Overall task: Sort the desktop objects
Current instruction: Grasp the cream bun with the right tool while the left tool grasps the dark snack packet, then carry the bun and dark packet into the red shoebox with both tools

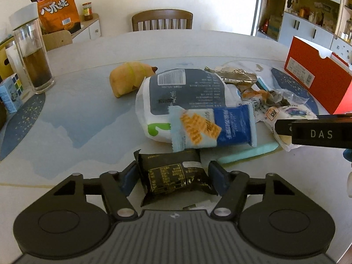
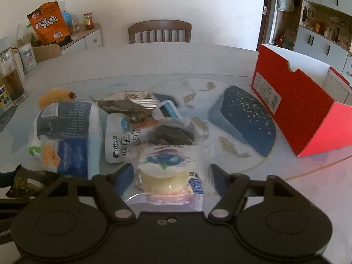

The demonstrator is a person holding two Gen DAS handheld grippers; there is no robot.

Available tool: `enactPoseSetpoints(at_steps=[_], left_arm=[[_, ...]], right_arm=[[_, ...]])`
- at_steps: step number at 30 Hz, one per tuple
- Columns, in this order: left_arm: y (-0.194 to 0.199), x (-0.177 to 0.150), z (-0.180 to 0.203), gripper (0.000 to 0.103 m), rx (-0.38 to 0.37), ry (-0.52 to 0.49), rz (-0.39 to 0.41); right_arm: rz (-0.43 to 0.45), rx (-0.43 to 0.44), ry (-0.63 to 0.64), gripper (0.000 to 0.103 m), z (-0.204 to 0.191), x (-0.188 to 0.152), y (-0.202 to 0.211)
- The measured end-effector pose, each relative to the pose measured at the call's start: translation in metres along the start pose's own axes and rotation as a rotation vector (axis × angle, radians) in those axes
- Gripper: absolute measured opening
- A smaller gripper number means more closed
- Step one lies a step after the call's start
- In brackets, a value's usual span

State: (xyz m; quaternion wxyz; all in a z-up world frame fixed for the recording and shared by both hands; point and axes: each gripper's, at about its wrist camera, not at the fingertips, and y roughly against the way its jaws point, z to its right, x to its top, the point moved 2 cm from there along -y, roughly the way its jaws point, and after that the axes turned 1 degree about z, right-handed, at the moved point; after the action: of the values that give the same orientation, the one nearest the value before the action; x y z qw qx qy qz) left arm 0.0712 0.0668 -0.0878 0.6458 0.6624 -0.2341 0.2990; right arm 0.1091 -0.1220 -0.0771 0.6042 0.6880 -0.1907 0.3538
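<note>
The left gripper (image 1: pixel 172 177) has its fingers (image 1: pixel 127 179) set apart on either side of a black snack packet (image 1: pixel 173 178) lying flat on the table (image 1: pixel 88 114); the left pad appears to meet the packet's edge, the right pad stands just beside the crimped end, and a firm clamp cannot be confirmed. The right gripper (image 2: pixel 171 176) likewise straddles a clear-wrapped blueberry cake (image 2: pixel 169 171), with the fingers (image 2: pixel 216 178) apart and the loose film between them, no pressure evident. Both items are judged light and soft: film wrappers that crinkle and slide, contents that would crush under hard closure. The black packet is best taken across its padded middle, not by the thin crimped ends, which would fold. The cake should be held across the cake body itself, lightly, since the slack wrapper alone would slip. Beyond the fingers lies the remaining heap, including a blue biscuit pack (image 1: pixel 211 127), and to the right a red box (image 2: pixel 297 101).
</note>
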Motion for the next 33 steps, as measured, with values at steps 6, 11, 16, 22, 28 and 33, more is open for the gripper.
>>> enactPoseSetpoints(at_steps=[6, 11, 16, 22, 28, 33], left_arm=[[0.002, 0.004, -0.001, 0.055, -0.007, 0.0, -0.002], [0.009, 0.007, -0.004, 0.053, -0.03, -0.006, -0.002], [0.02, 0.014, -0.006, 0.053, -0.054, -0.009, 0.016], [0.037, 0.035, -0.002, 0.053, -0.079, -0.027, 0.059], [0.049, 0.056, 0.016, 0.053, -0.118, -0.057, 0.088], [0.056, 0.077, 0.042, 0.053, -0.143, -0.085, 0.118]], right_arm=[[-0.009, 0.009, -0.007, 0.064, 0.0, 0.002, 0.002], [-0.019, 0.013, -0.009, 0.06, 0.002, 0.003, 0.006], [-0.014, 0.006, -0.028, 0.06, 0.008, 0.007, 0.017], [0.023, 0.01, -0.044, 0.06, 0.017, 0.018, 0.038], [0.069, 0.007, -0.059, 0.06, 0.03, 0.032, 0.063], [0.11, 0.017, -0.069, 0.06, 0.049, 0.045, 0.078]])
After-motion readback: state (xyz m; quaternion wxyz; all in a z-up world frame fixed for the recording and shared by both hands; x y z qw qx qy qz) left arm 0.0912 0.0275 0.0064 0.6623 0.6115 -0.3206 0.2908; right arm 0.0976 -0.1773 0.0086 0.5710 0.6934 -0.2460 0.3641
